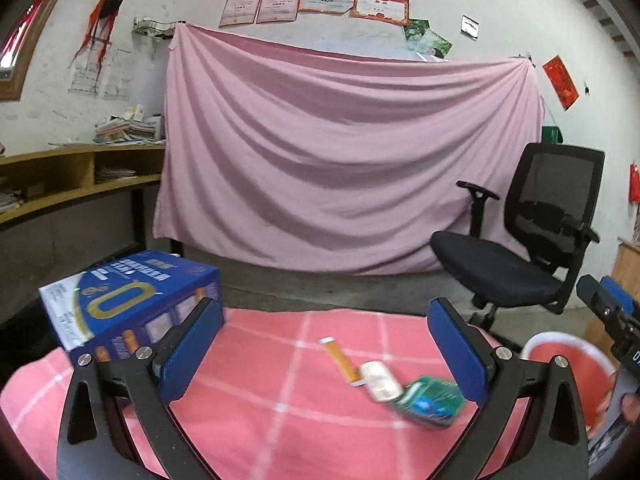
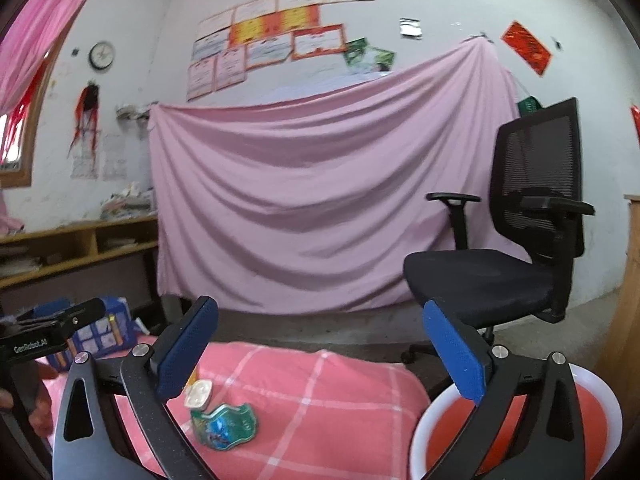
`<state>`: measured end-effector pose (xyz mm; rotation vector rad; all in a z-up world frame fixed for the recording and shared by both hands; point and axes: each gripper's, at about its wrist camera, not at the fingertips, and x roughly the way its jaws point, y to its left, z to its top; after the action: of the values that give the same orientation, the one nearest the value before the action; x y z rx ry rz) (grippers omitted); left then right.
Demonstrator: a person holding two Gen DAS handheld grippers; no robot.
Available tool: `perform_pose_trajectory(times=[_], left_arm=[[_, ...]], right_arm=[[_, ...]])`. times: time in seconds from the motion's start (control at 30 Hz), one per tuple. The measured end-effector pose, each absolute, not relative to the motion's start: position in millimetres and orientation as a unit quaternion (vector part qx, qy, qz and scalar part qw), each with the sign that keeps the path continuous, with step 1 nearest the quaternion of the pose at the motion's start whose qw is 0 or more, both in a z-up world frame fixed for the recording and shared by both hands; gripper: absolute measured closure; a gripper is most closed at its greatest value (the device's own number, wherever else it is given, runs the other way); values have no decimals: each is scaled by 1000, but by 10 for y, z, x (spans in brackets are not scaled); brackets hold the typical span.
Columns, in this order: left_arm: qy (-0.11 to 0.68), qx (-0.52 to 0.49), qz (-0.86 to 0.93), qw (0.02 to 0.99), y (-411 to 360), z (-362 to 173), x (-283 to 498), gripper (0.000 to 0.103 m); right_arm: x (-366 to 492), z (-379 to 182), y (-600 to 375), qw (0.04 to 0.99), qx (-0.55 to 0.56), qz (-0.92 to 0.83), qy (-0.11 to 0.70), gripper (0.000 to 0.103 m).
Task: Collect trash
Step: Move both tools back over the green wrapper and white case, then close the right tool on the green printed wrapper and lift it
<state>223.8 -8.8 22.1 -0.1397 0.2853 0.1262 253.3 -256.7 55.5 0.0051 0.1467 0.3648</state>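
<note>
On the pink checked tablecloth lie a crumpled green packet, a white blister pack and an orange tube. My left gripper is open and empty above the cloth, left of them. My right gripper is open and empty; the green packet and the white pack lie low between its fingers, near the left one. A red bin with a white rim stands at the right, also in the left wrist view.
A blue box stands on the table's left side, and shows in the right wrist view. A black office chair stands behind the table at right. A pink sheet hangs on the far wall. Wooden shelves at left.
</note>
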Motion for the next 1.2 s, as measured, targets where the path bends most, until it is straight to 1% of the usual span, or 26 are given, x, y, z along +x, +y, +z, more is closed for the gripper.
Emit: perform_pose_trajectory(times=[0.27,0.37,0.57,0.7,0.83,0.9,1.0,1.03,1.07,1.2], left_arm=[[138,-54,74,986,74,82,2183,2],[149,-50,77,985,118,28,2186,2],[209,-39,83,974,186,-62,2371,2],[257,-30,86,962,209,-196,2496,2],[293,-45,87,951,276,-301,2588,2],[305,-57,85,947,326,-336,2623,2],[319,-70,82,942,372,-371,2644,2],[324,-72,80,940,380,-390,2657,2],[327,-73,79,939,387,-390,2656,2],[335,-71,67,937,377,-391,2688,2]], right_arm=[[2562,432,-2270,971,-35,217,91,0],[2606,371,-2179,964,-51,233,114,0],[2838,210,-2051,945,-68,251,200,0],[3027,26,-1896,915,-91,274,283,0],[3033,-80,-1748,893,-123,299,314,1],[3038,-138,-1656,879,-143,314,330,3],[3081,-249,-1536,860,-164,325,357,16],[3109,-289,-1507,854,-169,326,368,24],[3134,-324,-1486,848,-173,328,379,27],[3184,-377,-1470,836,-174,328,404,29]])
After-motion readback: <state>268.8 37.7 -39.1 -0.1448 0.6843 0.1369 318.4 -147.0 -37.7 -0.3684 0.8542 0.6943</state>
